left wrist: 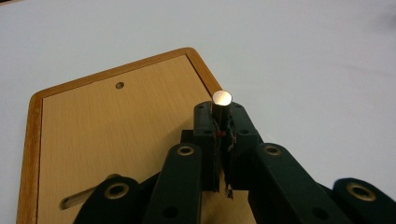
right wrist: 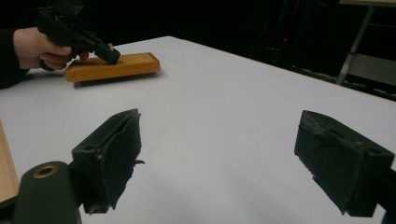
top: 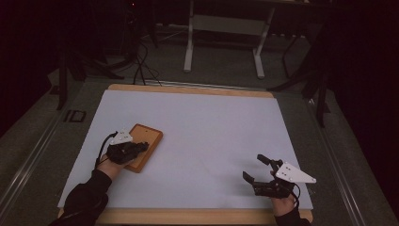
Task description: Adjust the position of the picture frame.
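L gripper point(left wrist: 222, 122) pinching a small silver metal cylinder peg point(left wrist: 222, 99) over the flat rectangular wooden board point(left wrist: 112, 135).
Board is lying on white table sheet point(top: 211, 132), left side; R gripper point(right wrist: 217, 163) is hovering w/ jaws gaping wide, holding 0 items.

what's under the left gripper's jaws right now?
The wooden board, lying on the white table. The left gripper is shut on a small metal pin above it. A small hole and a slot show; the jaws cover the board's near part.

Peg point(left wrist: 222, 99) shaft hidden between jaws
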Motion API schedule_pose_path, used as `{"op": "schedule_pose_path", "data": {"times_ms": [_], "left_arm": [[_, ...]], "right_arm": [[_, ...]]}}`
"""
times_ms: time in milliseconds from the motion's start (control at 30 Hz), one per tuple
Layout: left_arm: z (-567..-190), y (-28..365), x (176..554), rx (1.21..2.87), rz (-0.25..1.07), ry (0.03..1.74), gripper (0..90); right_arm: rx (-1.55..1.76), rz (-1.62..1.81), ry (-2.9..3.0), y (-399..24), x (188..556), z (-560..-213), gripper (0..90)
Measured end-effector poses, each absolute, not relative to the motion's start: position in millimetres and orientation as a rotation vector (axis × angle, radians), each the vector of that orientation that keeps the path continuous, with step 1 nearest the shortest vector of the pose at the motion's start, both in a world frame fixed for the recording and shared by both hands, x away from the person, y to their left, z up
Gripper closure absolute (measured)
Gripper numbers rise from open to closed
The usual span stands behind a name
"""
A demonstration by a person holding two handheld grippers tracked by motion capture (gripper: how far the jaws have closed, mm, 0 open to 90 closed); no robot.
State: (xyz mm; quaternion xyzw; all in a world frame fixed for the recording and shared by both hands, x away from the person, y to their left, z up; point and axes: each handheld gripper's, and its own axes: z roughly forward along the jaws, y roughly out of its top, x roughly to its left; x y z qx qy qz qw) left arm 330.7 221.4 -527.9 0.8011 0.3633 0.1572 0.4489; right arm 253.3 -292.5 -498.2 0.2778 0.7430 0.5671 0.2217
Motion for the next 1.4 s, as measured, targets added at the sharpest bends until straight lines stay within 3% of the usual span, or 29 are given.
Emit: {"op": "schedule_pose_path", "data": {"times_ms": [800,1400], "left_arm": [[-506.2,217.5,332.6,1.932,0.369,0.861,85.6],[-488.1,172.0,347.2,1.998,0.316,0.711,85.5]], "right_arm": [[0.777,1.572,2.057,-293.3,254.2,-498.9,14.1],[0.783,1.583,2.05,-295.3,254.4,-498.8,14.1]]}}
